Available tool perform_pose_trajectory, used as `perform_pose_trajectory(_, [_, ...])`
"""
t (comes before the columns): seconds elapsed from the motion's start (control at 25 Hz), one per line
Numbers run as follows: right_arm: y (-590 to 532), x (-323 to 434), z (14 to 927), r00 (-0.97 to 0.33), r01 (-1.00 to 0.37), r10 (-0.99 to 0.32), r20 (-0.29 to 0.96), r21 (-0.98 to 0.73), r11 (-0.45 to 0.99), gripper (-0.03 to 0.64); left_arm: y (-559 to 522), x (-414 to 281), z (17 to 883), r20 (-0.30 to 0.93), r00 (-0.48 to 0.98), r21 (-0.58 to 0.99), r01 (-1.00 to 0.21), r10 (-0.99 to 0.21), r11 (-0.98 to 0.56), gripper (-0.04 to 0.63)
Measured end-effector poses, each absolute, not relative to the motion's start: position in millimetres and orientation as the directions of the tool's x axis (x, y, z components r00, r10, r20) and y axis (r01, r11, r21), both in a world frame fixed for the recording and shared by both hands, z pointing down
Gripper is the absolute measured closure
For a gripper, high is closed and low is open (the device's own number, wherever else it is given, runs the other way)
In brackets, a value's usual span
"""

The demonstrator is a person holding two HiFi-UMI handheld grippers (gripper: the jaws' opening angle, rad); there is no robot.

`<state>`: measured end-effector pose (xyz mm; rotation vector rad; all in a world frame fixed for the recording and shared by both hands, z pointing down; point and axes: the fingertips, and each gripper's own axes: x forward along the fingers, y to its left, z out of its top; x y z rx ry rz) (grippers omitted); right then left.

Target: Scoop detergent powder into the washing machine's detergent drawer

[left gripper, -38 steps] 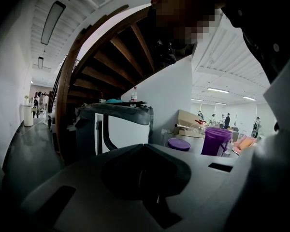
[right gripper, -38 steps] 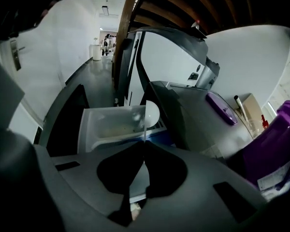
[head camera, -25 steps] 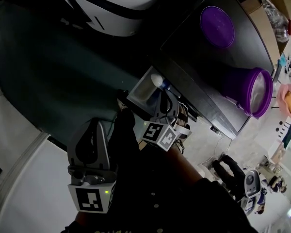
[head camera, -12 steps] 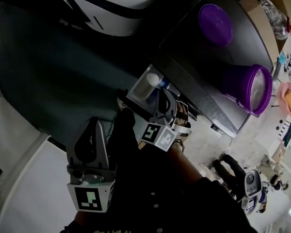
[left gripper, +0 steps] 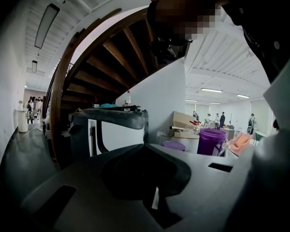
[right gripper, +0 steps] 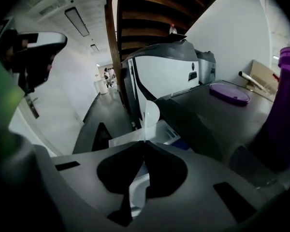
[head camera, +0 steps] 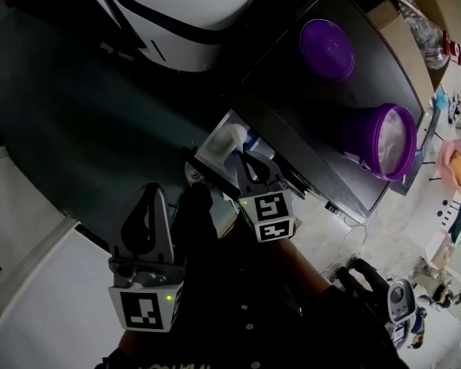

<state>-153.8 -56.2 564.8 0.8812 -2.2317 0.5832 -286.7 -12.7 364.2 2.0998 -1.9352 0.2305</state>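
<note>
The right gripper's (right gripper: 144, 143) jaws are pressed together on the thin handle of a white plastic scoop (right gripper: 151, 114), whose bowl stands up just beyond the jaw tips. The scoop looks light and stiff, easy to carry. The loose powder is the trouble, since any tilt or jolt would likely spill it. The handle end is the sensible place to grip, because it leaves the bowl free to tip.

The bowl hangs over the detergent drawer (right gripper: 122, 140), which is pulled out from the front edge of the washing machine (head camera: 292, 106). The drawer has white walls and a blue part on one side. Whether any powder already lies in it I cannot tell, because the scoop covers it in the head view.

On the machine's top, a purple tub (head camera: 356, 138) stands open near the right edge and holds white powder. Its purple lid (head camera: 326, 48) lies flat and well apart from it, towards the far corner.

The left gripper (left gripper: 144, 145) has its jaws together on nothing and is held away from the drawer, beside the person's dark sleeve.
</note>
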Motion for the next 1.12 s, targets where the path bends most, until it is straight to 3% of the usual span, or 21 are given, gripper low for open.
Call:
perform_pose_trajectory(0.36, [-55,-155,531,-0.759,-0.632,-0.309,0.573,-0.532,0.563,0.583,-17,-272,326,0.206,0.058,0.038,-0.998,-0.977,-0.052,0.58])
perform_pose_trajectory(0.68, [-74,-153,446,-0.907,-0.407,-0.31,0.286,-0.786,0.465,0.583,-26,-263,310,0.188,0.039,0.031,-0.999,-0.981,-0.034,0.58])
perform_pose_trajectory(0.8, [-88,-137,409,-0.907,-0.382,-0.362,0.216,-0.784,0.489,0.583,-30,-254,300,0.17,0.043,0.02,-0.999,-0.984,-0.041,0.58])
perform_pose_trajectory(1.12, [-133,-57,333,-0.807,-0.499,-0.572,0.146,-0.688,0.527,0.583,-45,-237,268,0.116,0.053,0.004,-0.999,-0.992,-0.052,0.58])
